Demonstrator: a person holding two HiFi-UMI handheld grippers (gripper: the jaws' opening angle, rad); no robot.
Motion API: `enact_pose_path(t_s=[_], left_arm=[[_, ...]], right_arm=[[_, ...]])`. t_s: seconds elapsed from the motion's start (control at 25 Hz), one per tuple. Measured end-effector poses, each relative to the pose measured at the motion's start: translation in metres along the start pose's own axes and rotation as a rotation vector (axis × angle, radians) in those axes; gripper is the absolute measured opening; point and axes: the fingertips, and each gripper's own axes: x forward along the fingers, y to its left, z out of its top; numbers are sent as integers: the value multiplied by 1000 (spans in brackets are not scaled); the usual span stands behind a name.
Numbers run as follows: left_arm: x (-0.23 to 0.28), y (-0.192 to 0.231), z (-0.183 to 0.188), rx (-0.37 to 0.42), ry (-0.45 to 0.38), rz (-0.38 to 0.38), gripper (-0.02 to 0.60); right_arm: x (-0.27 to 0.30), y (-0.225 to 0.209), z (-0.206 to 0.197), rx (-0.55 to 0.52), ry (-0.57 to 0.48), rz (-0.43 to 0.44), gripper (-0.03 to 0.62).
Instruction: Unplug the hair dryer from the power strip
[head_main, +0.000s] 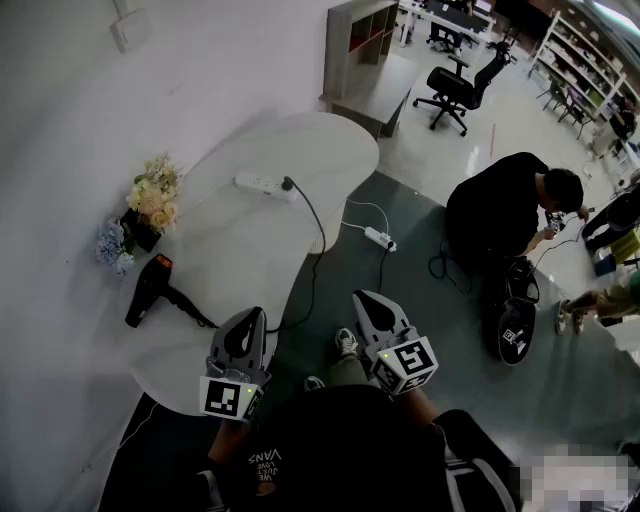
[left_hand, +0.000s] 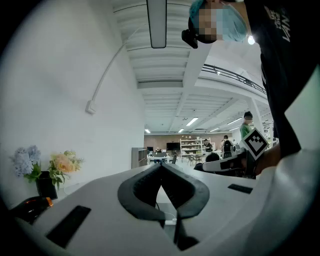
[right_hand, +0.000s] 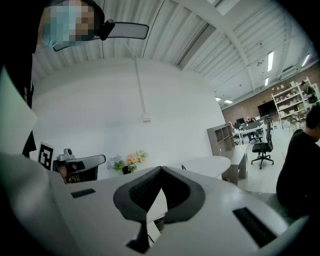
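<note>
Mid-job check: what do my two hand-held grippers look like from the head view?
Both look alike: the left hand-held gripper and right hand-held gripper have white tapered shells with dark grey padded jaw linings, each carrying a cube with black-and-white square markers.

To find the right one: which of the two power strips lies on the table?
The power strip with the black plug at its right end, on the table. The other strip lies on the floor.
</note>
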Motion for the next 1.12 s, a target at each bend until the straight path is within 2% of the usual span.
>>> enact_pose_path(t_s=[0.32, 0.6, 0.64, 0.68, 0.76, 0.96, 1.12], left_arm=[[8, 0, -8, 7, 3, 15, 18], [43, 6, -13, 14, 7, 38, 28], [50, 6, -15, 14, 14, 43, 42], [57, 7, -18, 13, 22, 51, 84], [72, 10, -22, 7, 35, 70, 165], [107, 14, -29, -11, 59, 112, 202], [134, 13, -34, -28, 87, 154, 232]], right_arm=[[4, -10, 1, 19, -9, 10, 44], [35, -36, 11, 16, -36, 65, 49], [40, -41, 12, 9, -32, 73, 51], [45, -48, 13, 7, -27, 81, 57], [56, -61, 12, 5, -4, 96, 122], [82, -89, 13, -9, 51, 129, 187], [99, -110, 15, -31, 96, 173, 200]])
